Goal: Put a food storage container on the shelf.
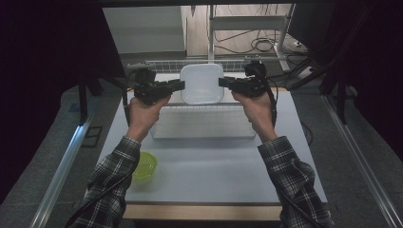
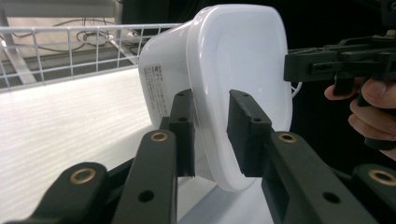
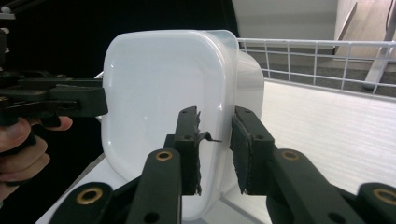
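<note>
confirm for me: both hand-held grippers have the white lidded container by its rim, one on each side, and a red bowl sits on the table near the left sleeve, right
Not quite: the bowl near the left sleeve is yellow-green, not red, as the high view shows. The rest stands: the left hand-held gripper and the right hand-held gripper each have the rim of the white lidded container between their jaws, on opposite sides.

both grippers [image 1: 182,85] [image 1: 221,81] matte black, brass-ringed screw holes on the jaws; black trailing cables; plaid flannel sleeves [image 1: 112,178]
</note>
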`<control>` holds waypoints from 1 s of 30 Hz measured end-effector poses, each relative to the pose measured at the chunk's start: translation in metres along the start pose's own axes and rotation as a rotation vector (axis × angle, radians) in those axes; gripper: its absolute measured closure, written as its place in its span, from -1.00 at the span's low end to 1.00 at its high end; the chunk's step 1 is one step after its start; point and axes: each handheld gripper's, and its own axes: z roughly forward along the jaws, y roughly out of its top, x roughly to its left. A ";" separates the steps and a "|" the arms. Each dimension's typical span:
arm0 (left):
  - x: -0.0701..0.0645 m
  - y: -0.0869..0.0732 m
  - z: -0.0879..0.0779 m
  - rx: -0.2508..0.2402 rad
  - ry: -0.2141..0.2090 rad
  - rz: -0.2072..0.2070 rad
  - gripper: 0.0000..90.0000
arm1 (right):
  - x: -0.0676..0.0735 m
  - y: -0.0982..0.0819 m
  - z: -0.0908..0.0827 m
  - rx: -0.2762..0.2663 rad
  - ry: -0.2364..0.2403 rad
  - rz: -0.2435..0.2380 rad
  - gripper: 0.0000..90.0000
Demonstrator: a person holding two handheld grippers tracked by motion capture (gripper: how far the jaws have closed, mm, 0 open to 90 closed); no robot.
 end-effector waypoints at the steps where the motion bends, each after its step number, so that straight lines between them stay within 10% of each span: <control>1: 0.000 0.000 0.000 0.000 0.000 0.000 0.57 | 0.000 0.000 0.000 0.000 0.000 0.000 0.59; 19: 0.003 0.004 0.019 0.015 0.110 0.080 0.18 | -0.004 0.005 0.017 0.007 -0.027 -0.013 0.31; 30: 0.009 0.006 0.027 0.009 0.103 0.044 0.05 | -0.009 0.006 0.025 -0.006 -0.085 -0.016 0.30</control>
